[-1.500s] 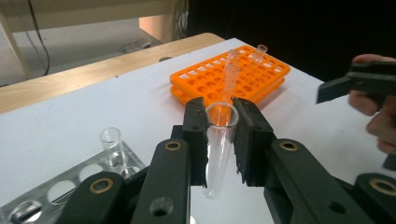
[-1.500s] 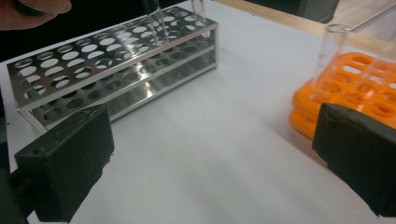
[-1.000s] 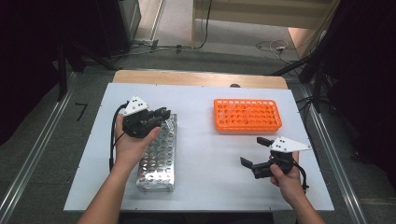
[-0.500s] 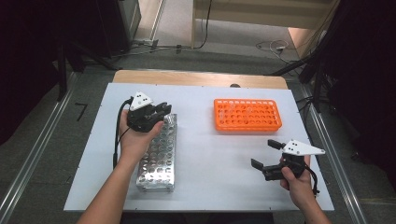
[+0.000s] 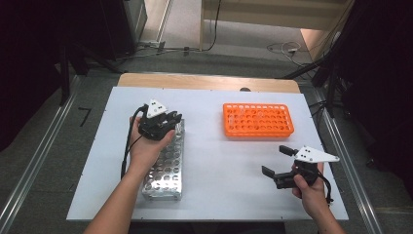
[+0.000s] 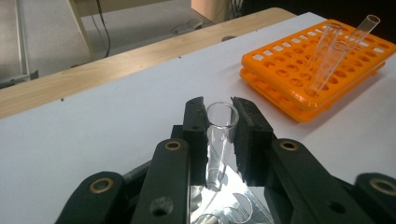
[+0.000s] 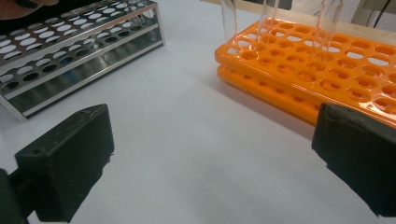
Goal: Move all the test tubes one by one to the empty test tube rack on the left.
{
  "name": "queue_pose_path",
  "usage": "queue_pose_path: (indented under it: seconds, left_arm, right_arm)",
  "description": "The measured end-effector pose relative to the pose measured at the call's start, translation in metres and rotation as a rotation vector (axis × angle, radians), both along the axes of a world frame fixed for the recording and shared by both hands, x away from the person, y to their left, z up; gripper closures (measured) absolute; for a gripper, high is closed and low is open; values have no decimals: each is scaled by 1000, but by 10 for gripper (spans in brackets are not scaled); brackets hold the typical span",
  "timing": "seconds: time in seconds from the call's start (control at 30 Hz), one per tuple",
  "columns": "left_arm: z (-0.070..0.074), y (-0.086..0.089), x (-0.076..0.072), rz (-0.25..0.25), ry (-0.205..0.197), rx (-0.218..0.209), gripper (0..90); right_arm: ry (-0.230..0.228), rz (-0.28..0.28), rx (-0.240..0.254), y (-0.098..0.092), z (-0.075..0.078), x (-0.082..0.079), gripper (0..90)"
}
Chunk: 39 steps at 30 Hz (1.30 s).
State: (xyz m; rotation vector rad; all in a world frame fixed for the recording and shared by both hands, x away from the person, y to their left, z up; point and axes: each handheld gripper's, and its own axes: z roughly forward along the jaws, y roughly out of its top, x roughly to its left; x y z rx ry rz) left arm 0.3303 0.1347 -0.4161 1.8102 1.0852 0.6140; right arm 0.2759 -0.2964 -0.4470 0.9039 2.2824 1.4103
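1. Clear glass test tube (image 6: 219, 135) stands nearly upright, open mouth up, long axis vertical, over the far end of the metal rack (image 5: 165, 163).
2. Left gripper (image 5: 170, 118) clamps the tube between both pads.
3. Right gripper (image 5: 277, 163) hovers with jaws wide apart and empty, well right of the metal rack.
4. Orange rack (image 5: 258, 119) sits beyond bare white table (image 5: 219, 165) to the metal rack's right.
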Motion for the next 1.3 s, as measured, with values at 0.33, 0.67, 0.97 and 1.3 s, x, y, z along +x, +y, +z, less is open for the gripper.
queue_pose_path:
  seconds: [0.33, 0.67, 0.97, 1.3]
  left_arm:
    - [-8, -5, 1, 6, 25, 19, 748]
    - [-14, -7, 2, 8, 56, 47, 748]
    - [-16, -8, 4, 8, 95, 67, 744]
    - [-10, -5, -4, 26, 72, 23, 467]
  right_arm:
    - [5, -4, 3, 0, 0, 0, 0]
    - [2, -3, 5, 0, 0, 0, 0]
    - [3, -5, 4, 0, 0, 0, 0]
    - [2, -5, 5, 0, 0, 0, 0]
